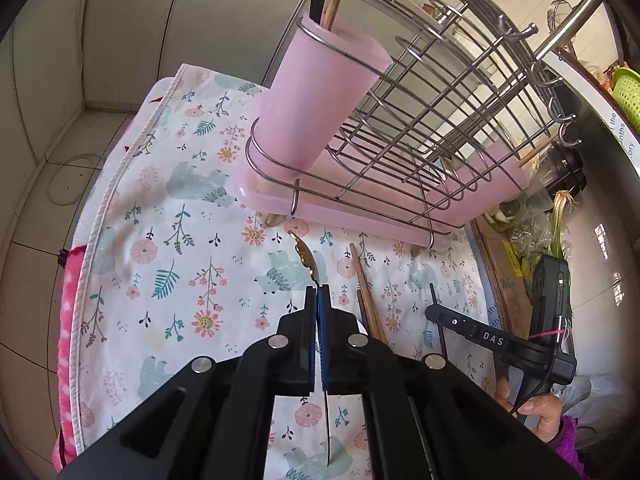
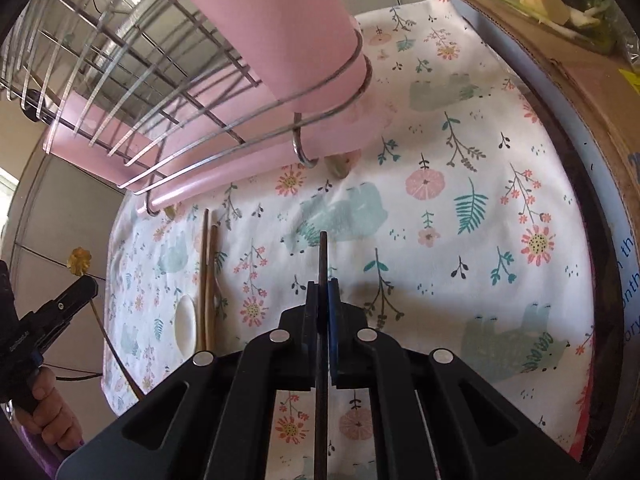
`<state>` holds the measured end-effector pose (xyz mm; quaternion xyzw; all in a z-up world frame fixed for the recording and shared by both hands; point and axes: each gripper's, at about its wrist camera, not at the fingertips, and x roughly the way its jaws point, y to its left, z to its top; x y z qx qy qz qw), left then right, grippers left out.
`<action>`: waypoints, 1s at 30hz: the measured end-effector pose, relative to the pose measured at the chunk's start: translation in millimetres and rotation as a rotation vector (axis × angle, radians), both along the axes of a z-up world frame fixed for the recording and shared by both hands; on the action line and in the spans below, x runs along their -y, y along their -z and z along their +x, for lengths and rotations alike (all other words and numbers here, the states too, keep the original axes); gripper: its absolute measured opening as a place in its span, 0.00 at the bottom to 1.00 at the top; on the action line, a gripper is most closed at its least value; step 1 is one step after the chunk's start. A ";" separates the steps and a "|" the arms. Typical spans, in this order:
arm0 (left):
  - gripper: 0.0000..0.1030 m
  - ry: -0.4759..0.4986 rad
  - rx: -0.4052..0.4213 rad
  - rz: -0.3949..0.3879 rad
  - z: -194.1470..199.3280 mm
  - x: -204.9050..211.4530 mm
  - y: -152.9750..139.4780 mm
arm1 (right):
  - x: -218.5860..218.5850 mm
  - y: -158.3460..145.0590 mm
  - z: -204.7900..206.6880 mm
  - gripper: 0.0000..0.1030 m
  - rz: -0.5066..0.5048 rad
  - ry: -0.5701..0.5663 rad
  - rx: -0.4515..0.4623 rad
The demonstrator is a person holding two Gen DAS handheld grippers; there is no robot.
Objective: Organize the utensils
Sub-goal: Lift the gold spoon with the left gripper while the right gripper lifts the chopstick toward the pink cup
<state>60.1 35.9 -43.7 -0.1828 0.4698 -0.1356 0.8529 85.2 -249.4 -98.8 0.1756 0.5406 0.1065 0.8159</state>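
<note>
Utensils are spread over a flowered cloth (image 1: pixel 168 248) on the worktop, all in front of a wire dish rack (image 1: pixel 420 120) with a pink tray under it. A pink cup (image 1: pixel 320 92) hangs in the rack's end ring and already holds a black handle and a wooden stick.

The left hand-held gripper (image 1: pixel 318 292) is clenched on a thin metal utensil with a gold, ornate handle (image 1: pixel 306 258); the handle points toward the rack and its thin blade runs back under the fingers. Just to the right of it, a pair of wooden chopsticks (image 1: pixel 366 292) lies on the cloth, pointing toward the rack's tray.

The right hand-held gripper (image 2: pixel 323 288) is clamped on a slim dark stick (image 2: pixel 322 256) that points toward the rack. Left of it lie the chopsticks (image 2: pixel 208 276) with a white spoon (image 2: pixel 186 326) touching them on the side away from the gripper. A cardboard box (image 2: pixel 560 64) sits at the cloth's edge, to the right of the rack.
</note>
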 end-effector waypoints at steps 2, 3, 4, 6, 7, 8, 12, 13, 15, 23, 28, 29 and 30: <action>0.01 -0.008 0.022 0.003 -2.7 -2.4 -7.0 | 9.8 -14.9 -9.3 0.05 0.039 0.002 0.063; 0.01 -0.014 0.036 0.001 -4.2 -3.5 -11.7 | 11.4 -22.3 -13.1 0.05 0.051 0.003 0.094; 0.01 -0.019 0.049 -0.003 -5.6 -4.6 -16.5 | 13.4 -31.7 -17.8 0.05 0.052 0.008 0.131; 0.01 -0.030 0.084 -0.010 -8.9 -6.5 -28.0 | 17.3 -51.5 -27.3 0.05 0.066 0.014 0.212; 0.01 -0.035 0.102 -0.011 -9.8 -7.6 -34.3 | 18.2 -60.5 -30.1 0.05 0.065 0.015 0.241; 0.01 -0.040 0.121 -0.011 -11.0 -8.7 -41.1 | 19.5 -70.8 -33.2 0.05 0.065 0.014 0.274; 0.01 -0.065 0.202 -0.012 -14.6 -13.2 -71.8 | 20.5 -115.7 -40.9 0.05 0.059 0.012 0.409; 0.01 -0.073 0.221 -0.011 -14.7 -15.1 -79.8 | 23.1 -125.1 -43.0 0.05 0.059 0.011 0.438; 0.01 -0.085 0.259 -0.007 -15.3 -18.6 -97.6 | 25.9 -147.8 -44.2 0.05 0.058 0.014 0.500; 0.01 -0.133 0.445 0.008 -7.2 -26.0 -172.5 | 40.0 -225.4 -36.2 0.05 0.065 0.027 0.672; 0.01 -0.189 0.562 0.064 6.7 -22.4 -203.5 | 44.2 -257.4 -23.3 0.05 0.023 0.056 0.764; 0.01 -0.202 0.583 0.076 9.6 -20.2 -206.7 | 45.7 -261.1 -20.0 0.05 0.015 0.064 0.774; 0.01 -0.218 0.604 0.096 12.4 -17.9 -209.2 | 47.2 -264.0 -16.0 0.05 0.011 0.073 0.782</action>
